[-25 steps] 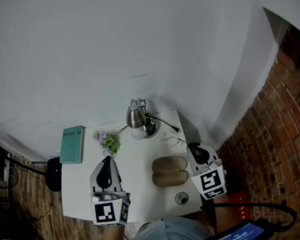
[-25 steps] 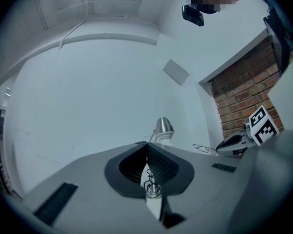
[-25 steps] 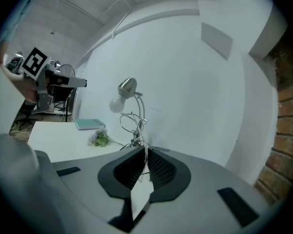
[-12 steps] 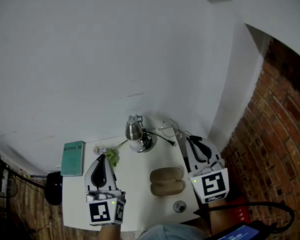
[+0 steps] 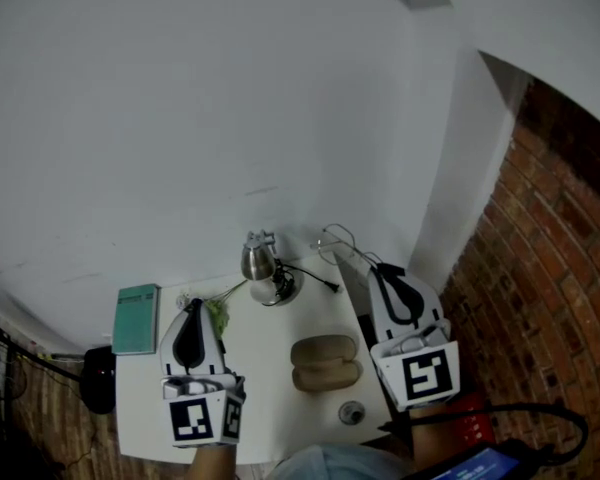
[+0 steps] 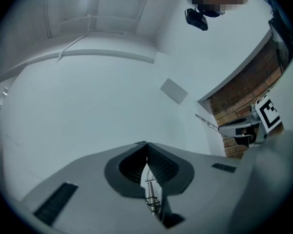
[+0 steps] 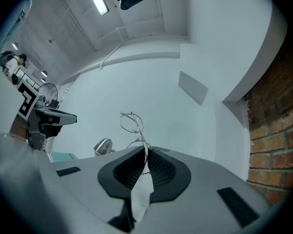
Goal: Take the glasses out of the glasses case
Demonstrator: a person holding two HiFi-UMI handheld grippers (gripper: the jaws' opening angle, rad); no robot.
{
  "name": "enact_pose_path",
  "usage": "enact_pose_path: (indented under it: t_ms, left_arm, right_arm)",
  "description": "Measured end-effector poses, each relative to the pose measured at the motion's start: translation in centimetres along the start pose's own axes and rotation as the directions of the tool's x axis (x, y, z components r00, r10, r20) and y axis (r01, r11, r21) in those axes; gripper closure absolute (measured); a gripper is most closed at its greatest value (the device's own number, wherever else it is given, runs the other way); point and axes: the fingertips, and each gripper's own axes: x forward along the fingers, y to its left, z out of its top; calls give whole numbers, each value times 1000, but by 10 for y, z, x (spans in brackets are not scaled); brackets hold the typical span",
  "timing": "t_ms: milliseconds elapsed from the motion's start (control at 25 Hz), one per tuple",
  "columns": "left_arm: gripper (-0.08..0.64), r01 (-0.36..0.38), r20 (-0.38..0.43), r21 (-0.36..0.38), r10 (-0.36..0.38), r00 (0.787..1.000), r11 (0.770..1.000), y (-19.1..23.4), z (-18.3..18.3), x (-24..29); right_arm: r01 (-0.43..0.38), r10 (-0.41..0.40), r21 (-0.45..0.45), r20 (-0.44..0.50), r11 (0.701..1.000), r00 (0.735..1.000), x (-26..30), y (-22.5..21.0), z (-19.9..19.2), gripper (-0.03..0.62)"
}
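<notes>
The desk (image 5: 270, 373) lies far below both tools, against a pale wall, and carries everything that is not in hand. The right tool (image 5: 372, 266) is held well above it, and its jaws are nearly together, pinched on a thin wire part of the glasses (image 5: 336, 240). In the right gripper view the frame (image 7: 131, 122) sticks up and forward from the tips of that tool (image 7: 146, 150). That suits so slight a thing: a narrow nip near one end leaves the lenses untouched.

The left tool (image 5: 194, 304) hangs over the desk's left half. Its jaws (image 6: 146, 144) meet at the tips with nothing held (likely it has no part in the carrying and is simply kept out of the way).

The case (image 5: 325, 362) sits on the desk between the two tools, showing two rounded halves side by side, which I take to be open and empty. So the task looks nearly done, with only a resting place left to choose. Behind it a lamp (image 5: 258, 262) and a book (image 5: 136, 318) keep to the desk's far side, leaving bare room near the case.
</notes>
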Motion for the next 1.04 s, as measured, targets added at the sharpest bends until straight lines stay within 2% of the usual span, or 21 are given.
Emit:
enact_pose_path:
  t_ms: [80, 240, 440, 600, 720, 1040]
  left_arm:
    - [554, 12, 19, 4, -12, 1000, 1000, -1, 0, 1]
    - [554, -8, -20, -13, 8, 1000, 1000, 0, -4, 0]
    - [554, 10, 20, -10, -9, 1000, 1000, -2, -1, 1]
    - [554, -5, -26, -9, 5, 1000, 1000, -1, -7, -2]
    - [554, 14, 13, 0, -14, 1000, 1000, -1, -4, -1]
    - [554, 34, 40, 10, -34, 999, 999, -3, -3, 2]
  right_arm:
    - [1, -2, 9, 5, 1000, 1000, 0, 0, 1, 555]
    - [6, -7, 18, 16, 1000, 1000, -1, 0, 3, 555]
    - [7, -7, 6, 26, 1000, 1000, -1, 2, 6, 555]
    - [10, -10, 5, 29, 1000, 1000, -3, 3, 6, 555]
    - [13, -14, 8, 31, 1000, 999, -3, 4, 7, 555]
    - [21, -21, 3, 33, 1000, 999, -2, 2, 7, 556]
